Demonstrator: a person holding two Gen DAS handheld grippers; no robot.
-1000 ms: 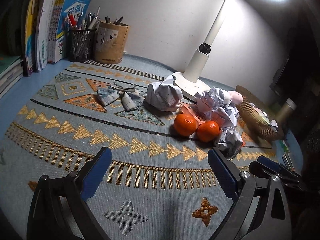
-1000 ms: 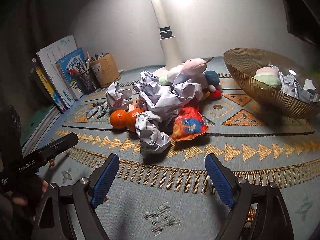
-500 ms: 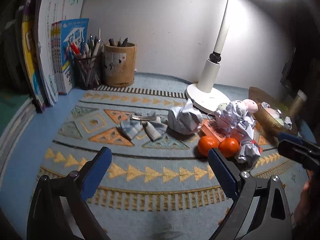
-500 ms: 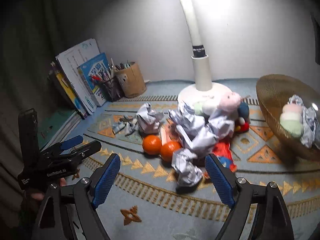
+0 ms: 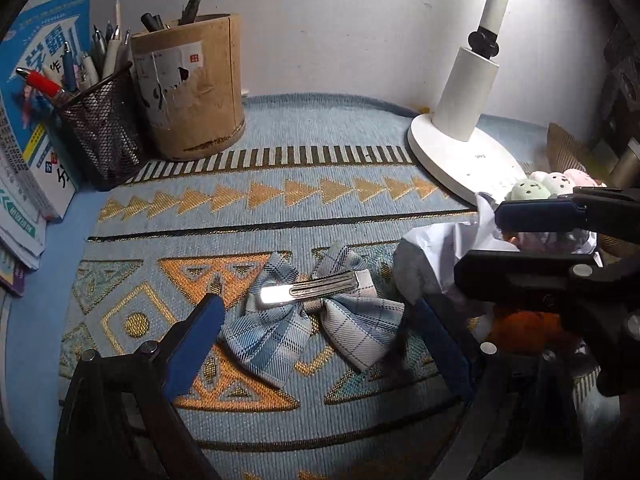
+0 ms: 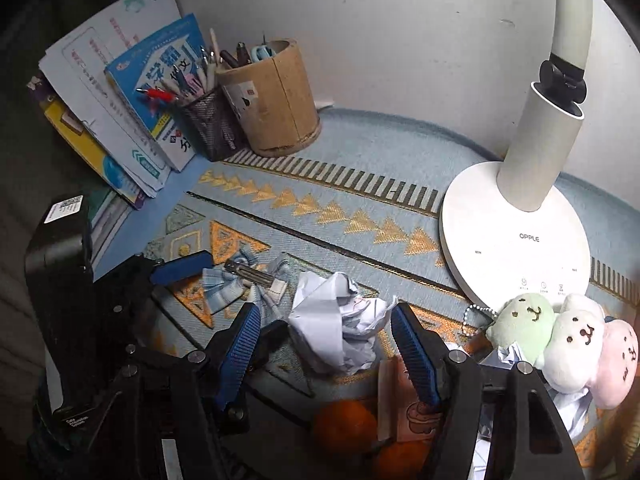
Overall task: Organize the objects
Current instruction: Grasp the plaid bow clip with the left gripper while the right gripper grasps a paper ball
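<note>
The left tool [image 5: 316, 332] is closing around the bow clip [image 5: 312, 312], pads not yet touching. The right tool [image 6: 326, 344] is closing around the paper ball [image 6: 336, 328], also untouched. Both lie on the counter [image 5: 320, 160], just beside each other; the tools may collide.

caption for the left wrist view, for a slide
Left tongs closing around a plaid hair bow on the patterned mat.

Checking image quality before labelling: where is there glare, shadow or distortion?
Left wrist view: glare on the hair clip and lamp base; oranges in shadow. Right wrist view: dark corners, the books dim, and fisheye bending of the lamp.
</note>
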